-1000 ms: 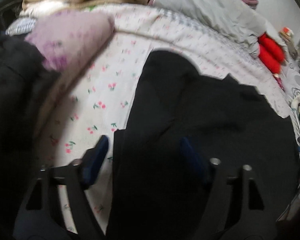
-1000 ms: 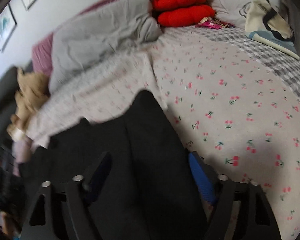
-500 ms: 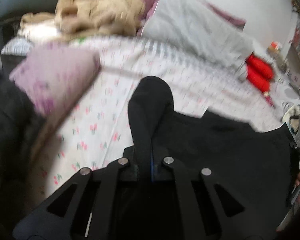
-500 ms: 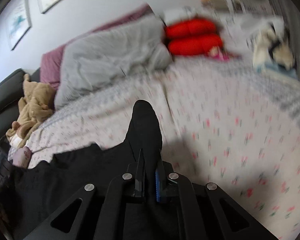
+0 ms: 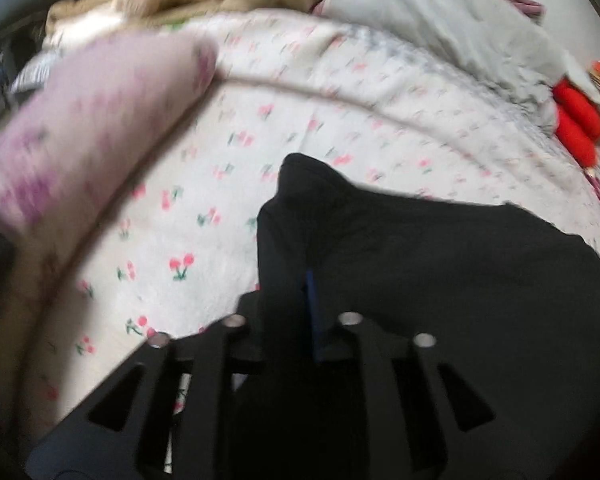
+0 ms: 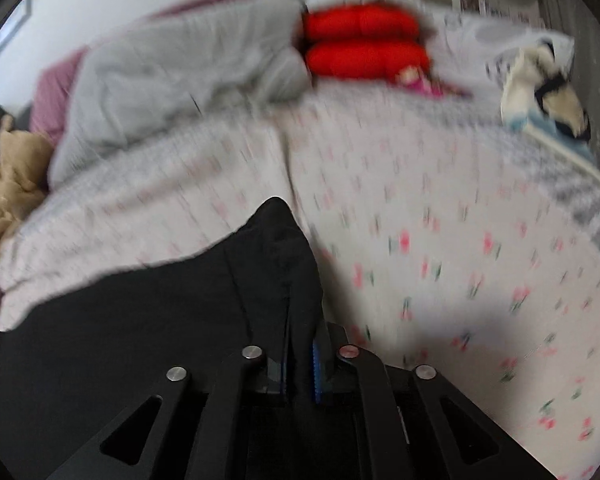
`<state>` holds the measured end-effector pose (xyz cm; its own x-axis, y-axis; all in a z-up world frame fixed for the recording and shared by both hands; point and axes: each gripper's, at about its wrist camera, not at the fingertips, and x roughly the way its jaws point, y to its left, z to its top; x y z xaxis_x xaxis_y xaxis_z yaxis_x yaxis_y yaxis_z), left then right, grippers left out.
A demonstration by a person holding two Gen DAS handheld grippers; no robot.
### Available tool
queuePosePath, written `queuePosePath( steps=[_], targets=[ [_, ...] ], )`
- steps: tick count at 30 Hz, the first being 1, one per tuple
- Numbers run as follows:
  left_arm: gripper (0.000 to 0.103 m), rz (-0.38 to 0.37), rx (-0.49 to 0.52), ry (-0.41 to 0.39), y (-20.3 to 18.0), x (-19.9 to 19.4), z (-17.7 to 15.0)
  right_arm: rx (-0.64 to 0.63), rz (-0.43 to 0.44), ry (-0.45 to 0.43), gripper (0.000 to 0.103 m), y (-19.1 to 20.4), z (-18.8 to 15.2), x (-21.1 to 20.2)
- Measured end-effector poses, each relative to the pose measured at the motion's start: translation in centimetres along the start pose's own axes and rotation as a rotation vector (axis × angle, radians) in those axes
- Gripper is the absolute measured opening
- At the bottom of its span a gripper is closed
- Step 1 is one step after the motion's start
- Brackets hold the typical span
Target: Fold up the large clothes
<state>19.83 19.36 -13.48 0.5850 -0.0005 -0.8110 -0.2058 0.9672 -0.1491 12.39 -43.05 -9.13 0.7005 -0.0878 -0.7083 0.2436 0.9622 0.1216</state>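
Left gripper [image 5: 296,312] and right gripper [image 6: 300,360] each pinch a corner of the black garment [image 5: 440,280], lower centre; fold step under way, next carrying both corners over evenly.

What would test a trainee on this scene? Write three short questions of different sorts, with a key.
1. True or false: the right gripper is shut on the black garment.
2. Multiple choice: the red cushions lie (A) on the black garment, (B) at the far end of the bed, next to the grey duvet, (C) between the jaws.
3. Fill in: the bedsheet is printed with small red ____.

Key
1. True: a bunched fold sits clamped between its jaws, as with the left gripper.
2. B.
3. Cherries.
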Motion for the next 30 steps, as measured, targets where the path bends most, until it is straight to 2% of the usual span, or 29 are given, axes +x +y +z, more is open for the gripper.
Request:
queuePosePath(
  steps=[1, 2, 3, 4, 6, 7, 8, 10, 11, 13, 15, 16, 17, 18, 19, 21, 26, 30],
  targets=[
    [0.028, -0.007, -0.022, -0.001, 0.3, 0.0, 0.1, 0.017, -0.007, 0.032, 0.015, -0.3, -0.2, 0.6],
    [0.036, -0.002, -0.036, -0.002, 0.5, -0.2, 0.3, 0.026, -0.009, 0.039, 0.022, -0.5, -0.2, 0.7],
    [0.046, 0.02, -0.043, -0.005, 0.5, -0.6, 0.4, 0.035, -0.018, 0.037, 0.024, -0.7, -0.1, 0.3],
    [0.05, 0.045, -0.045, -0.021, 0.5, -1.1, 0.6, 0.037, -0.023, 0.032, 0.029, -0.7, 0.1, -0.2],
    [0.068, 0.052, -0.04, -0.061, 0.0, -2.8, 0.5, 0.032, -0.023, 0.011, 0.047, -0.5, 0.5, -1.5],
    [0.074, 0.039, -0.034, -0.088, -0.4, -3.9, 0.4, 0.021, -0.02, -0.018, 0.071, -0.1, 0.7, -2.6],
    [0.083, 0.024, -0.026, -0.113, -0.7, -4.9, 0.5, 0.008, -0.021, -0.054, 0.086, 0.3, 0.8, -3.7],
    [0.089, -0.014, -0.006, -0.155, -1.5, -6.4, 0.3, -0.042, -0.003, -0.129, 0.089, 1.7, 0.6, -5.7],
    [0.095, -0.041, 0.007, -0.154, -2.0, -6.7, 0.1, -0.059, 0.019, -0.126, 0.089, 2.2, 0.5, -6.0],
    [0.099, -0.081, 0.033, -0.13, -2.4, -6.2, -0.4, -0.082, 0.082, -0.072, 0.089, 3.3, 0.1, -5.3],
    [0.098, -0.05, 0.062, -0.072, -2.5, -4.4, -1.3, -0.092, 0.096, -0.001, 0.089, 3.6, -0.6, -3.7],
    [0.099, -0.022, 0.059, -0.017, -2.0, -3.1, -1.9, -0.099, 0.086, 0.042, 0.089, 3.4, -1.2, -2.7],
    [0.099, -0.022, 0.022, 0.05, -1.1, -1.8, -2.4, -0.108, 0.053, 0.103, 0.089, 2.8, -1.9, -1.3],
    [0.098, -0.065, -0.034, 0.089, 0.0, -1.1, -2.7, -0.105, 0.044, 0.142, 0.089, 2.2, -2.3, -0.5],
    [0.098, -0.105, -0.085, 0.077, 0.9, -1.5, -2.8, -0.087, 0.063, 0.163, 0.089, 1.5, -2.6, -0.3],
    [0.098, -0.101, -0.123, 0.088, 1.4, -2.6, -2.6, -0.08, 0.064, 0.143, 0.089, 1.2, -2.3, -1.6],
    [0.098, -0.058, -0.057, 0.112, -0.2, -7.4, -3.3, -0.096, 0.063, 0.086, 0.089, 2.1, -1.7, -6.8],
    [0.101, -0.067, -0.119, 0.155, -0.7, -12.4, -5.3, -0.119, 0.075, 0.101, 0.089, 4.1, -2.1, -11.2]
  ],
)
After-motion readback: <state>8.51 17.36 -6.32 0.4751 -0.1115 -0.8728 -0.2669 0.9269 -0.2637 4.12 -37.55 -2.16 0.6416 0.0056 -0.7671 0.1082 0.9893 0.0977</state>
